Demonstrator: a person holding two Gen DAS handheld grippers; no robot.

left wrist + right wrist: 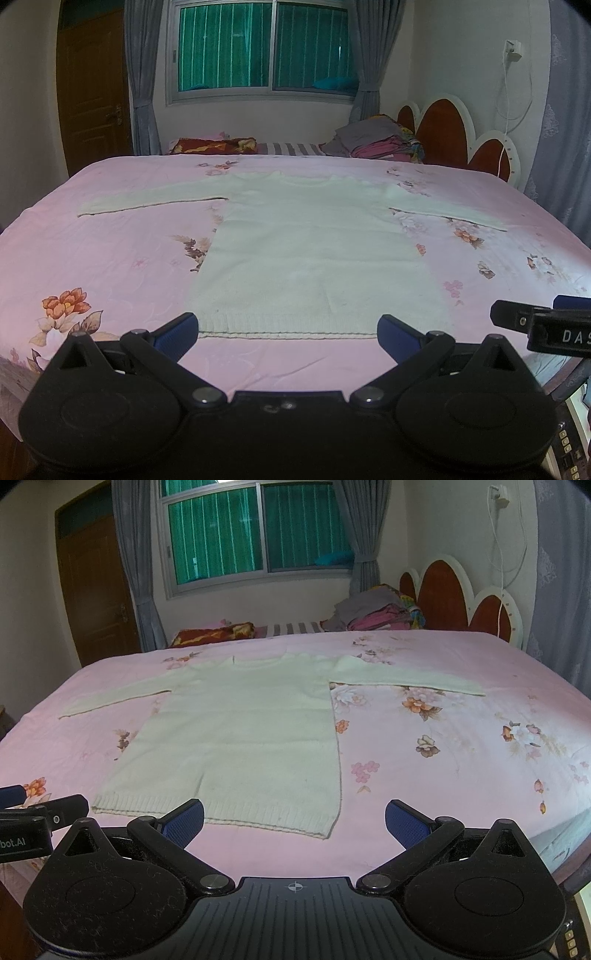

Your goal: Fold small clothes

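Left wrist view: the left gripper holds its fingers spread wide and empty — the white sweater lies flat on the bed, its hem just ahead between them. Right wrist view: the right gripper also gapes empty — the sweater's hem corner sits between its fingers, bare sheet beyond the right finger.

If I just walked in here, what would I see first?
First you would see the white sweater, lying flat in the middle of the pink flowery bed with both sleeves stretched out. Close up, the left gripper and right gripper wait near its bottom hem, jaws wide open. Behind is a green window.
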